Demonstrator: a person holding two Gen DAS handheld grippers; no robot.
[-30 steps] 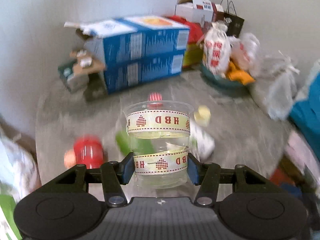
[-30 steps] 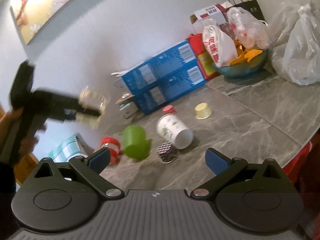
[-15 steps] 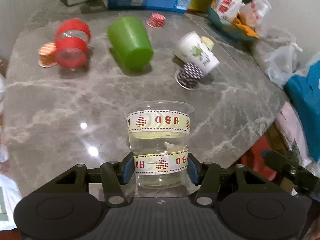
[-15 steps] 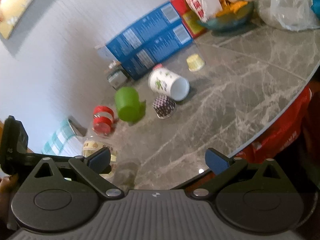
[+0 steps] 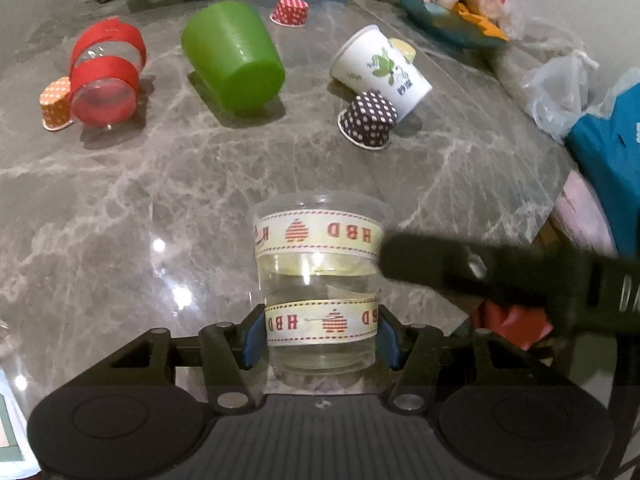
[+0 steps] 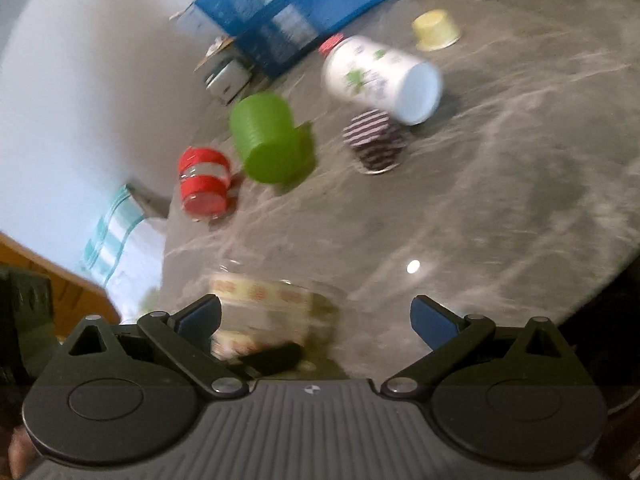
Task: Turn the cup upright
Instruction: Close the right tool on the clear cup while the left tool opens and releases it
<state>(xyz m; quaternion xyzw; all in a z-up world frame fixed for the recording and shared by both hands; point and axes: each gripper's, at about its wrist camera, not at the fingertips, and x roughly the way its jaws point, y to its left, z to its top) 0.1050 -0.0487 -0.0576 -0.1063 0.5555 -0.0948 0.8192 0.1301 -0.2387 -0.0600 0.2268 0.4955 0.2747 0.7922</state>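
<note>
My left gripper (image 5: 320, 336) is shut on a clear plastic cup with two cream "HBD" ribbon bands (image 5: 320, 280). The cup stands mouth-up, low over the grey marble table (image 5: 120, 200) near its front edge. My right gripper (image 6: 316, 320) is open and empty. It is close to the cup's right side, and its dark finger (image 5: 460, 268) crosses in front of the cup rim in the left wrist view. In the blurred right wrist view the cup (image 6: 260, 308) sits just inside my left blue pad (image 6: 200, 316).
Several cups lie on their sides or upside down farther back: a red-banded clear cup (image 5: 106, 76), a green cup (image 5: 234, 56), a white printed paper cup (image 5: 382, 68), a dark dotted cupcake liner (image 5: 368, 120). Blue boxes (image 6: 296, 12) and bags line the wall.
The left gripper has carried the cup down from mid-air to just over the table. The right gripper has swung down and left, close beside the cup.
</note>
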